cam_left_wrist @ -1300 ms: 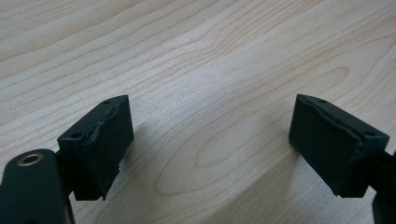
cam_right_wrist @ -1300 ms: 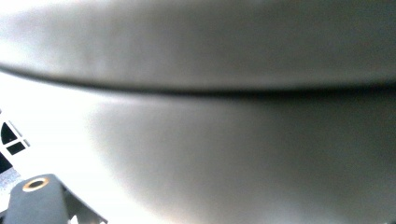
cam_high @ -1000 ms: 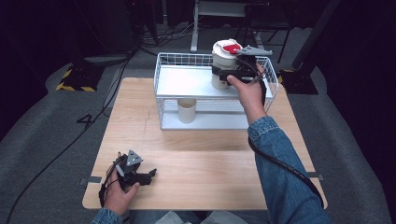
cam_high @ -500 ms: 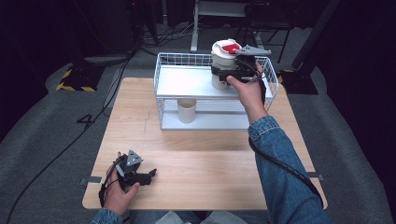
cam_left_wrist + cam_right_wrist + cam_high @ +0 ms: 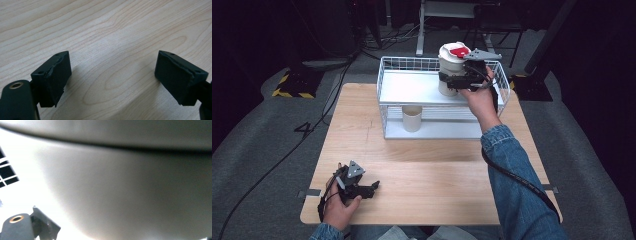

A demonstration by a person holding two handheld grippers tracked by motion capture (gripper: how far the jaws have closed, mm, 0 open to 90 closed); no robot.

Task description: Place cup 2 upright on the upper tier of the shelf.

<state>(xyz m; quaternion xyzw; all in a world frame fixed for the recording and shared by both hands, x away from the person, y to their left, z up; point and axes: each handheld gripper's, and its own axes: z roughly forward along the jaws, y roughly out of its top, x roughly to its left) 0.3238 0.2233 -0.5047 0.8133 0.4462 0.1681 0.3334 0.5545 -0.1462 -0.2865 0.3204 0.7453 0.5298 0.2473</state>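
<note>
A white tub with a red-marked lid point(image 5: 453, 62) stands on the top shelf of a white wire rack point(image 5: 412, 87) at the table's far side. My right gripper point(image 5: 447, 79) reaches level against the tub's side, held by a hand in a denim sleeve. Its jaws have just been opening. In the right gripper view the tub's grey wall point(image 5: 125, 190) looms close, and a thin bright gap separates it from the one jaw I can see. My left gripper point(image 5: 374, 186) rests low at the table's near left, open over bare wood point(image 5: 112, 77).
A small cream cup point(image 5: 412, 118) stands on the rack's lower level, under the shelf. The wooden table point(image 5: 437, 170) stretches between the rack and the left hand. Cables trail over the dark floor behind and to the left.
Neither hand has shifted. The tub stands in the same spot on the shelf, and I cannot make out any jaw movement from above.
</note>
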